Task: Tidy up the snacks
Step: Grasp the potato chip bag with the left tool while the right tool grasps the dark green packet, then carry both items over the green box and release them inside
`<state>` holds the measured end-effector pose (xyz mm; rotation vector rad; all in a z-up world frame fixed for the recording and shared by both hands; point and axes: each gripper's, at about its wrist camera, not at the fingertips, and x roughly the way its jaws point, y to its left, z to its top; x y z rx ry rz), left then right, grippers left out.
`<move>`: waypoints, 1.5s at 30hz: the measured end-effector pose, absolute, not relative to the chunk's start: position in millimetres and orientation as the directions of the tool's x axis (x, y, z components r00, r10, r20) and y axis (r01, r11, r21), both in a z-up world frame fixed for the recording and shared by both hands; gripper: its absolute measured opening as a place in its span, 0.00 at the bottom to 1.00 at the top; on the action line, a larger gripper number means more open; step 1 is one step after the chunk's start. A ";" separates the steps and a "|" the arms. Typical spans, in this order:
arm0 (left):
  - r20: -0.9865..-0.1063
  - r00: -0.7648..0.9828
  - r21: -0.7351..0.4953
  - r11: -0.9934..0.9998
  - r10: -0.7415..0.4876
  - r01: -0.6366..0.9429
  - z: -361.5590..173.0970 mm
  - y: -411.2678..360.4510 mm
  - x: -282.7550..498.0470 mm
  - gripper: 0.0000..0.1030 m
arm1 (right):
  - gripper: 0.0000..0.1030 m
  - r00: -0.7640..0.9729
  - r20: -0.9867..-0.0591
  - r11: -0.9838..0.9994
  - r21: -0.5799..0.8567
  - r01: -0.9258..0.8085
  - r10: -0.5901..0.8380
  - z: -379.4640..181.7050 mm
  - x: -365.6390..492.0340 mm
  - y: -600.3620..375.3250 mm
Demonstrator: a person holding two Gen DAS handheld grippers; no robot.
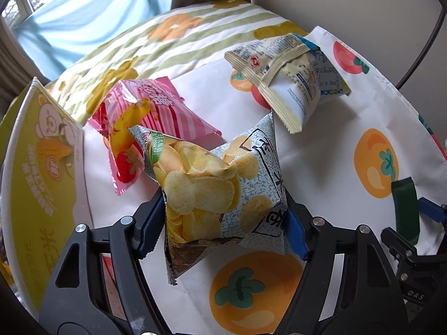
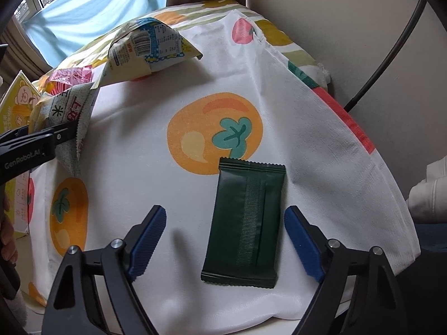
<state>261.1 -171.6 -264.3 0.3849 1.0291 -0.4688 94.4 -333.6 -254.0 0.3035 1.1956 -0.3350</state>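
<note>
My left gripper [image 1: 223, 223] is shut on a potato chip bag [image 1: 212, 187] with a grey speckled pattern, its blue pads pressing both sides; the bag also shows in the right wrist view [image 2: 69, 111]. A pink striped candy packet [image 1: 156, 117] lies just behind it, and a cream packet [image 1: 290, 78] lies farther back right. My right gripper [image 2: 225, 237] is open, its blue fingers on either side of a dark green packet [image 2: 245, 223] lying flat on the white fruit-print bag [image 2: 293, 111]. The green packet also shows in the left wrist view [image 1: 405, 209].
A yellow box with a bear picture [image 1: 42, 173] stands at the left. A flowered, striped cloth [image 1: 173, 39] covers the surface behind. A blue curtain [image 1: 83, 14] and window are at the back left. A wall and black cable [image 2: 391, 50] are on the right.
</note>
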 end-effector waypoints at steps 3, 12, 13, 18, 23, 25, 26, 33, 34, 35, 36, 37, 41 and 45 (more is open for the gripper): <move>-0.882 0.431 0.086 0.834 -0.190 0.545 -264.4 -172.1 254.7 0.69 | 0.66 0.321 -0.940 0.915 0.022 0.402 -0.119 -255.1 94.0 -331.8; -0.879 0.433 0.075 0.840 -0.199 0.537 -258.0 -175.1 235.8 0.69 | 0.41 0.340 -0.932 0.932 0.007 0.362 -0.125 -254.2 88.0 -334.1; -0.877 0.437 0.074 0.843 -0.199 0.533 -255.2 -175.0 233.5 0.69 | 0.41 0.348 -0.930 0.933 0.016 0.361 -0.118 -252.8 86.1 -334.9; -0.859 0.467 0.074 0.853 -0.208 0.516 -236.6 -176.2 218.7 0.69 | 0.41 0.385 -0.919 0.939 0.054 0.339 -0.086 -241.0 78.8 -338.2; -0.838 0.500 0.071 0.865 -0.219 0.498 -215.5 -178.2 200.2 0.69 | 0.41 0.428 -0.901 0.948 0.074 0.309 -0.069 -223.3 69.2 -341.6; -0.823 0.522 0.071 0.870 -0.225 0.488 -203.0 -178.2 191.7 0.69 | 0.41 0.450 -0.890 0.953 0.073 0.294 -0.070 -213.2 65.6 -343.5; -0.817 0.530 0.071 0.872 -0.228 0.484 -197.8 -177.7 188.6 0.69 | 0.41 0.460 -0.885 0.955 0.073 0.287 -0.070 -207.9 63.7 -344.0; -0.764 0.602 0.048 0.910 -0.232 0.412 -143.9 -156.0 167.4 0.69 | 0.41 0.541 -0.841 0.969 0.107 0.221 -0.030 -162.9 61.9 -345.1; -0.756 0.613 0.046 0.916 -0.229 0.399 -136.3 -151.8 165.9 0.69 | 0.41 0.555 -0.831 0.973 0.113 0.202 -0.019 -153.2 63.7 -343.6; -0.746 0.627 0.041 0.924 -0.225 0.381 -125.6 -145.0 164.7 0.69 | 0.41 0.567 -0.824 0.975 0.118 0.187 -0.009 -145.2 66.3 -341.9; -0.739 0.636 0.037 0.928 -0.224 0.370 -118.7 -140.2 164.0 0.69 | 0.41 0.580 -0.815 0.978 0.123 0.168 0.003 -137.5 69.8 -340.2; -0.729 0.647 0.030 0.934 -0.223 0.356 -109.3 -132.6 164.7 0.69 | 0.41 0.594 -0.804 0.982 0.127 0.140 0.020 -128.0 74.0 -336.6; -0.680 0.701 0.010 0.953 -0.216 0.303 -78.7 -97.9 166.9 0.69 | 0.41 0.643 -0.762 0.991 0.129 0.034 0.077 -91.7 90.7 -313.0; -0.641 0.745 0.017 0.967 -0.185 0.254 -59.1 -55.1 180.5 0.69 | 0.41 0.665 -0.729 0.986 0.138 -0.090 0.162 -62.9 117.4 -276.3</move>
